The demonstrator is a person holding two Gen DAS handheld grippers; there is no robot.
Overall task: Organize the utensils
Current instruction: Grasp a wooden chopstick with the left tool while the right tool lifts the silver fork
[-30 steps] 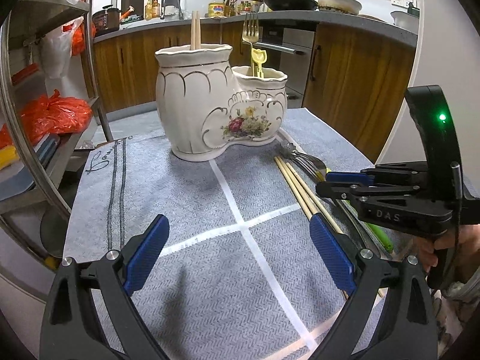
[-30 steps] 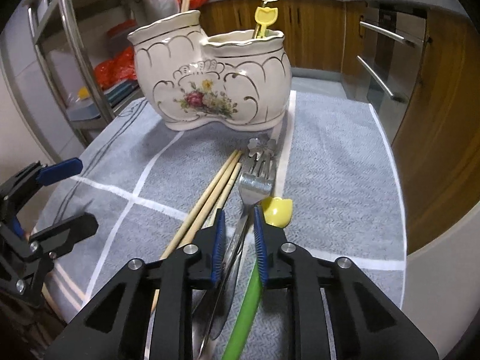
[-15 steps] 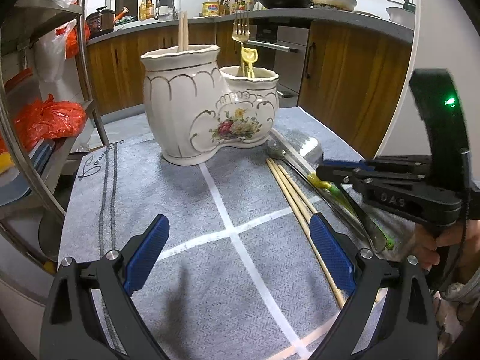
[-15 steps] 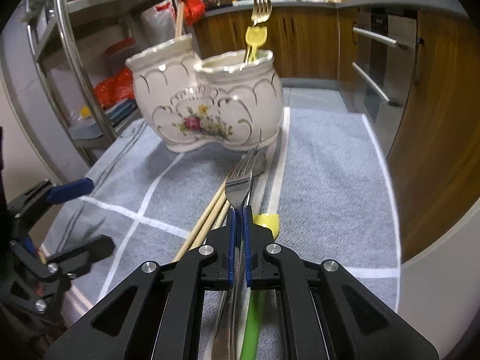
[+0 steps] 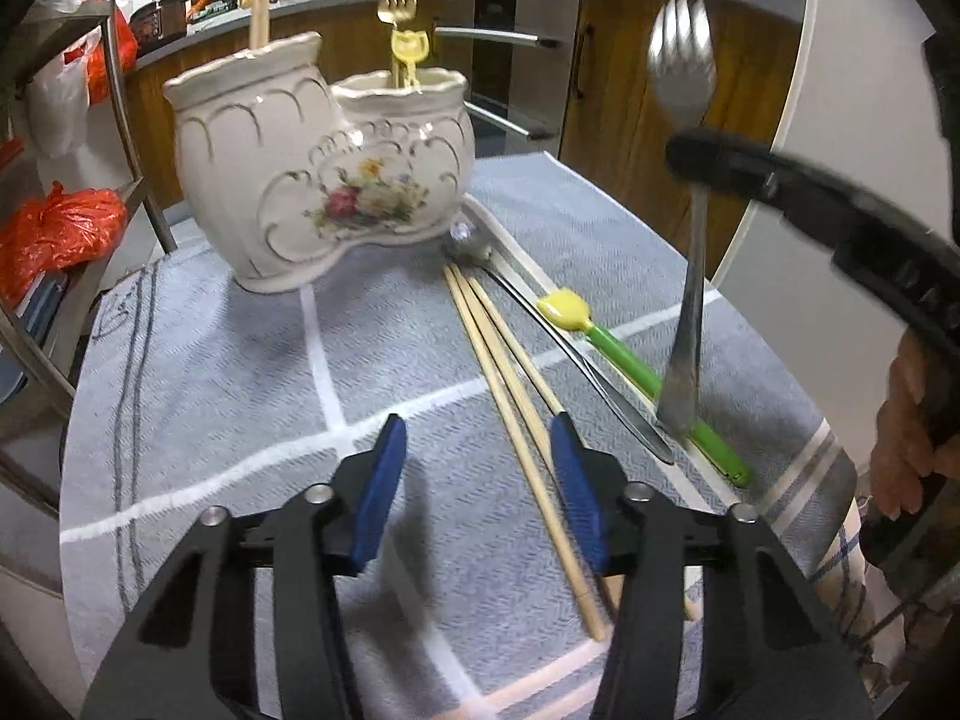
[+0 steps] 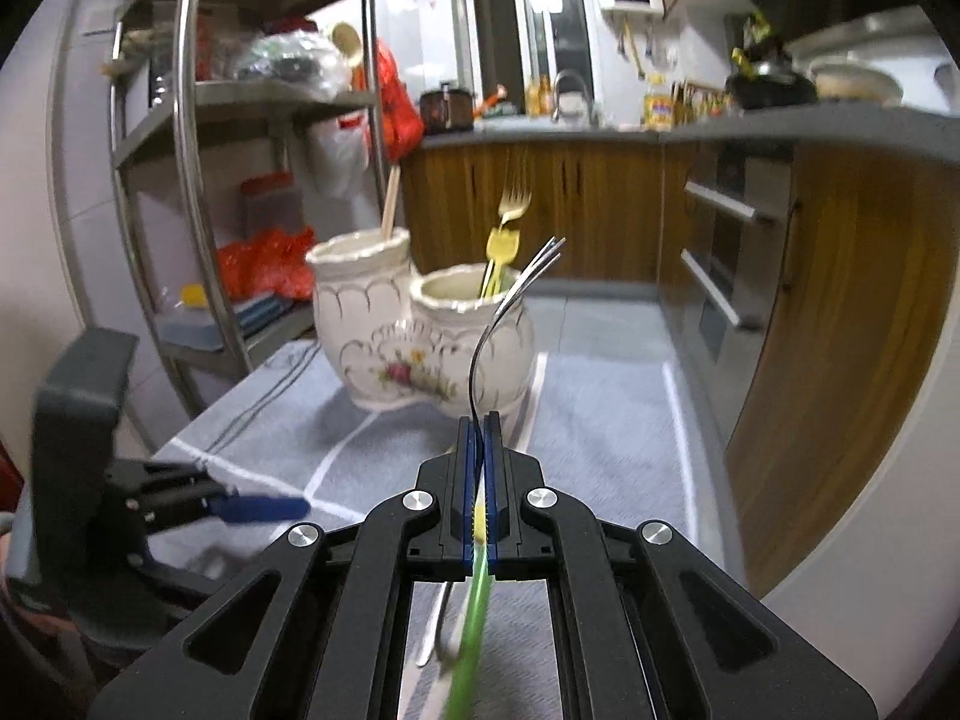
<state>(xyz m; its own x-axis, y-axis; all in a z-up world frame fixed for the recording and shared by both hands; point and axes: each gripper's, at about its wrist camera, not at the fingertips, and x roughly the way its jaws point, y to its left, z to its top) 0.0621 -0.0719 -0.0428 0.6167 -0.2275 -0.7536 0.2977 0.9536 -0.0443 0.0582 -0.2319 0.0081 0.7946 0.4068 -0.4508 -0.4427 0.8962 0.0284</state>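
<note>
Kitchen worktop [image 5: 228, 360] is carrying a holder [image 5: 324, 168] already housing some utensils. Right gripper [image 6: 478, 456], jaws clenched, is lifting a fork [image 5: 684, 78]; chopsticks [image 5: 510, 378], spoon [image 5: 576, 360] remaining. Left gripper [image 5: 480, 492] is gaping, idle.

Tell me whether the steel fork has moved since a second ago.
Yes. The fork has risen off the cloth, now upright in the right claw, tines above the holder rim.

Kitchen: wood-front cabinets [image 6: 600, 210] under a grey countertop [image 6: 780, 126] across the upper frame, window [image 6: 528, 12] upper centre with a sink tap [image 6: 567, 90] below it. Steel rack shelf [image 6: 198, 120] at left holds red bags [image 6: 264, 264]. Surface carries a grey cloth [image 5: 240, 390] with white lines.
</note>
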